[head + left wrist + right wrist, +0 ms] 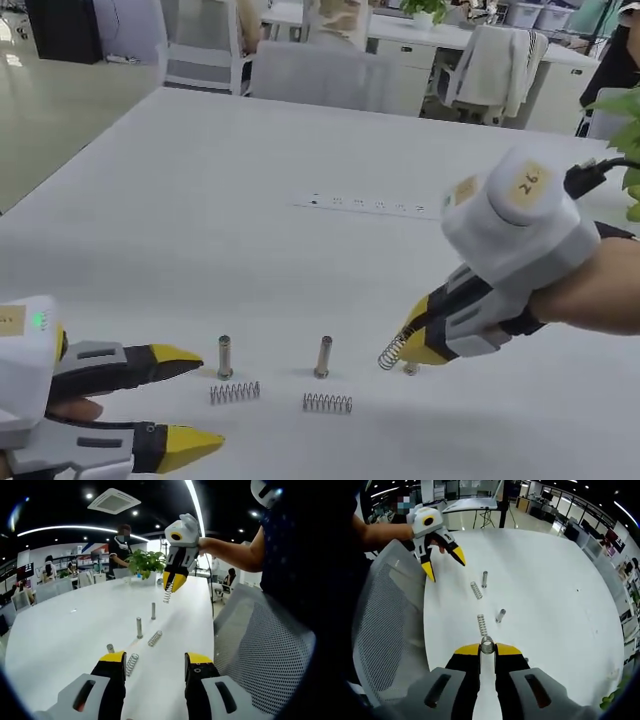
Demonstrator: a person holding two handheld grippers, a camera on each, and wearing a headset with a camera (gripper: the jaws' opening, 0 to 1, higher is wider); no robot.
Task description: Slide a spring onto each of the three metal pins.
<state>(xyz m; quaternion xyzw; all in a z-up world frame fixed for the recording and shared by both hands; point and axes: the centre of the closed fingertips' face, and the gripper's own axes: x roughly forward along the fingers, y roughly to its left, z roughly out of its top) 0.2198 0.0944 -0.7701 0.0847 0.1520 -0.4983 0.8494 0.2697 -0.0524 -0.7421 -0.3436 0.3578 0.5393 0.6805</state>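
A small coiled steel spring (391, 352) is being clamped between the yellow-tipped jaws of the right gripper (405, 345), just above the rightmost short grey metal pin (410, 369). The left gripper (208, 398) is being held at the near left, jaws apart. Two loose springs are being borne flat by the white table (200, 200): the left loose spring (235, 392) just near of the left upright pin (224, 355), the middle loose spring (327, 403) just near of the middle upright pin (323, 356).

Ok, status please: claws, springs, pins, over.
Left claw open, empty. Right claw shut on one spring, near third pin. Two springs on table beside bare pins. Nothing in the way.
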